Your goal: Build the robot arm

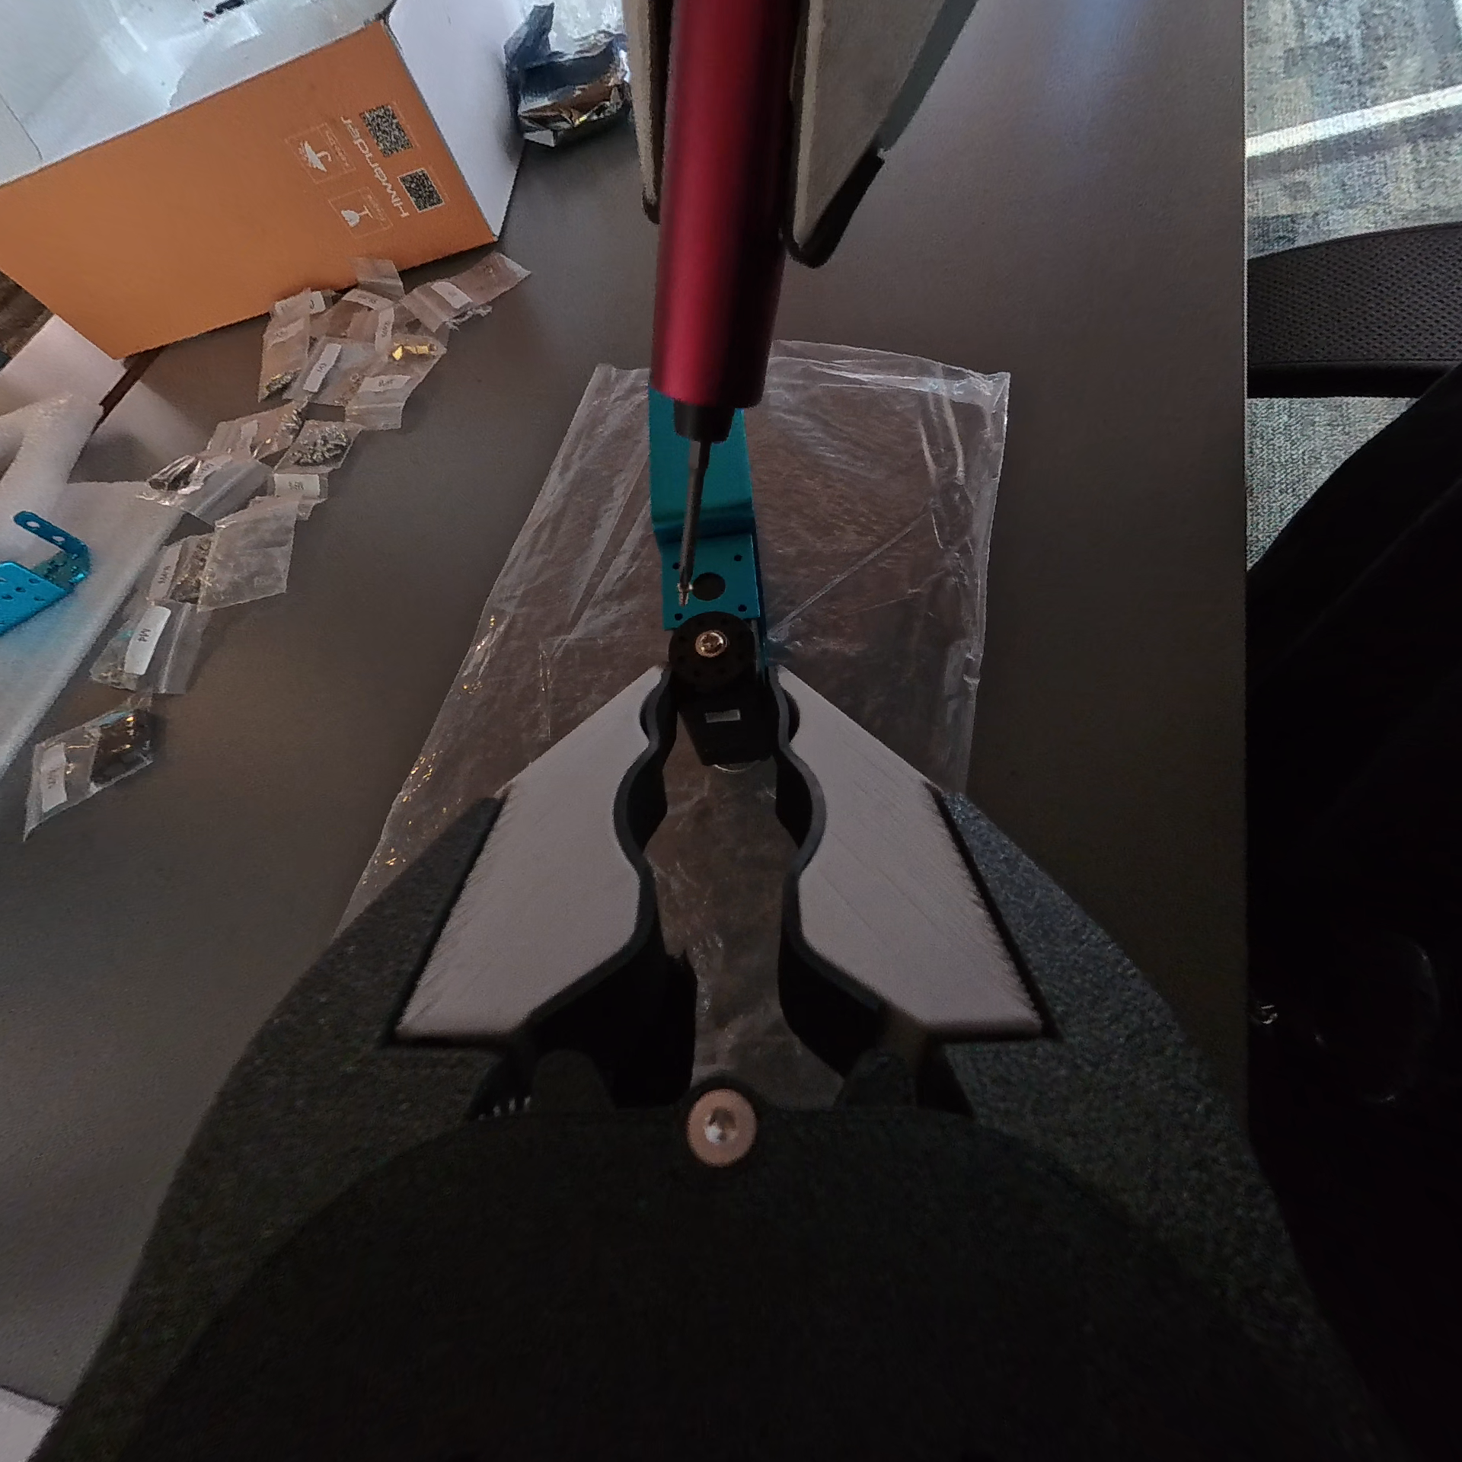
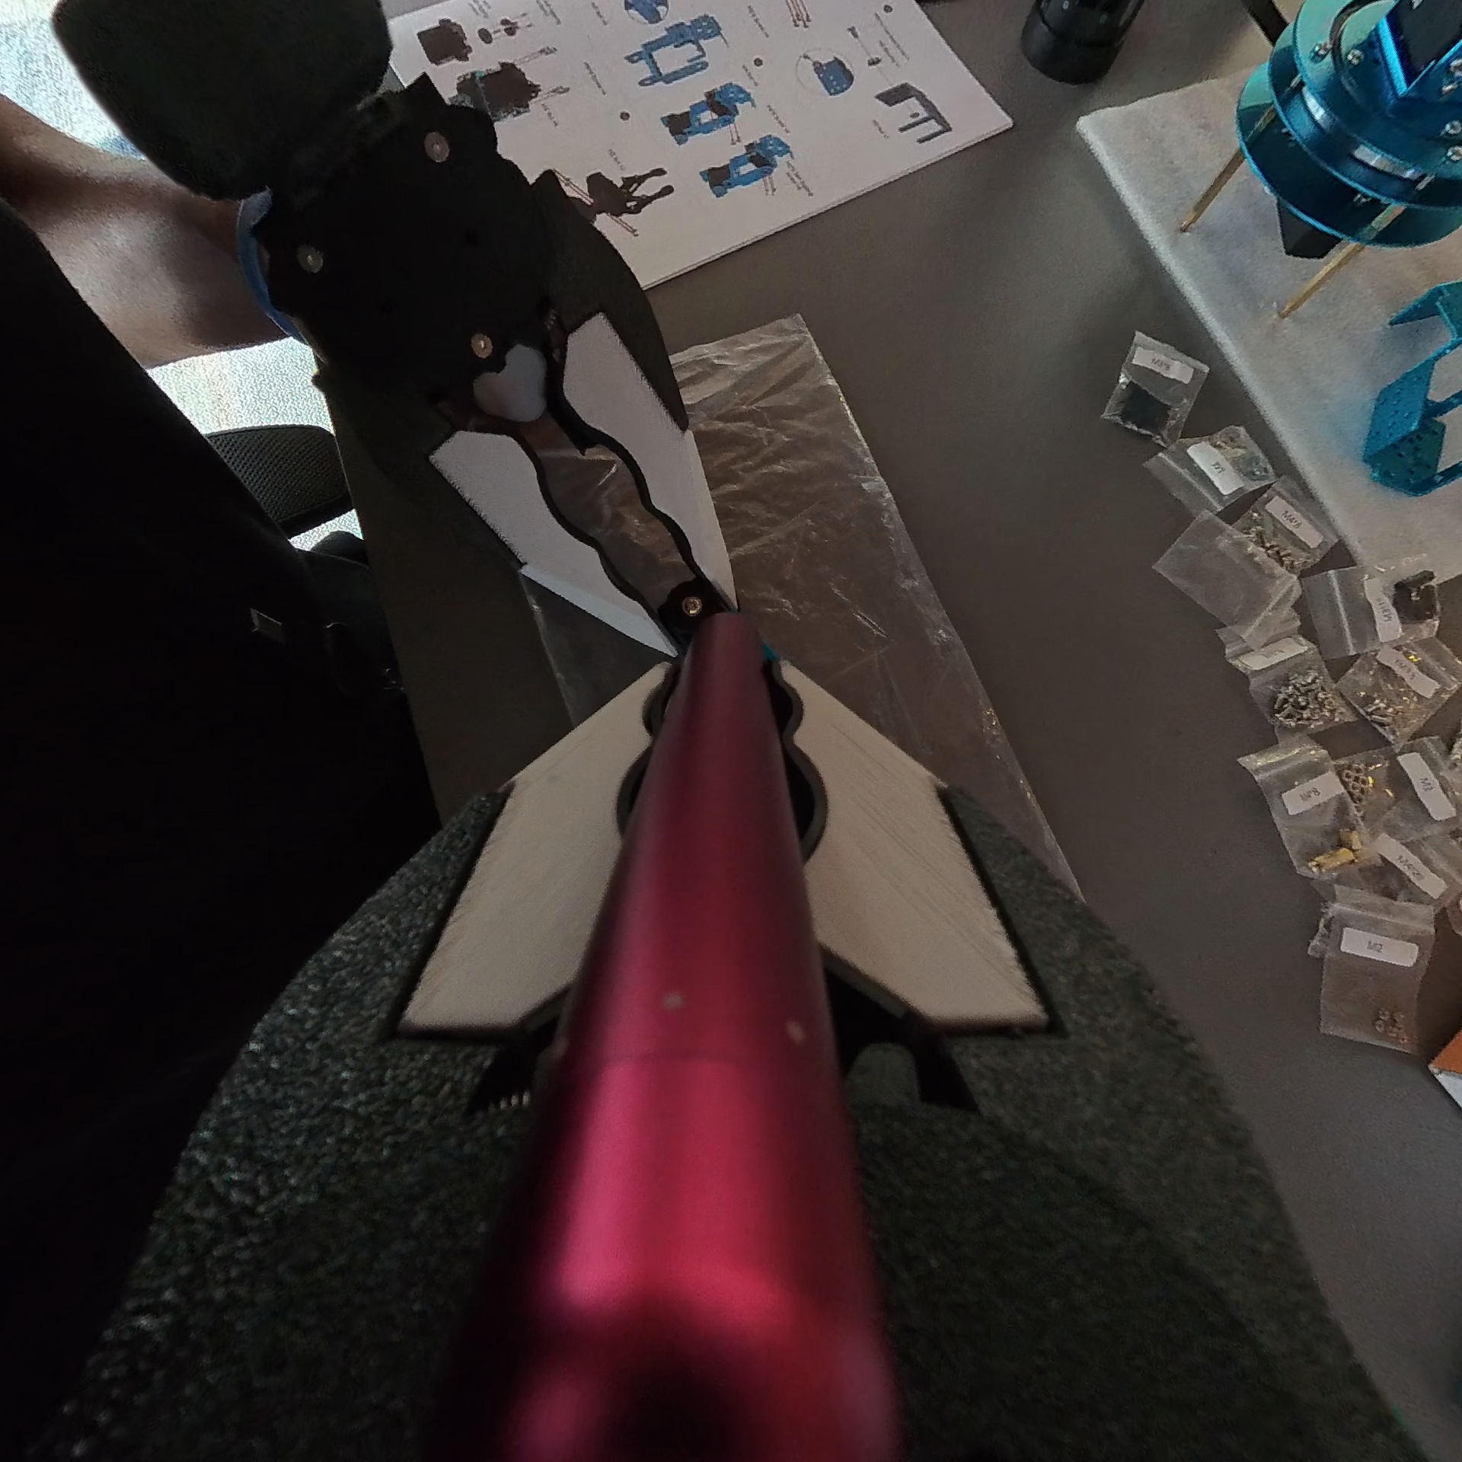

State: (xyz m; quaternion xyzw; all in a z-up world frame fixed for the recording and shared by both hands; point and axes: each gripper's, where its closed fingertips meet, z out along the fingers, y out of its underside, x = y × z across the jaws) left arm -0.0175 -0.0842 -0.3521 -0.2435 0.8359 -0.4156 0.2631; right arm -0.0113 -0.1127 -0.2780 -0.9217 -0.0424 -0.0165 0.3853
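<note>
Lying flat under the work, a crinkled clear plastic bag (image 1: 870, 506) is spread on the dark matte table (image 1: 316, 791). A smooth red metal screwdriver (image 2: 696, 1028) is clamped in the right gripper (image 2: 724, 672), its thin bit set on a small screw in the blue bracket (image 1: 712, 570). The bracket's black servo (image 1: 724, 712) is pinched, steadied, by the left gripper (image 1: 724, 680).

The left gripper (image 1: 721, 696), at frame centre, is clamped on a black servo (image 1: 716, 716) carrying a blue bracket (image 1: 712, 546) over a clear plastic bag (image 1: 870, 514). From the top edge, the right gripper (image 2: 724, 696) grips a red screwdriver (image 1: 716, 237). Its thin bit meets a small screw (image 1: 685, 589) on the bracket.
</note>
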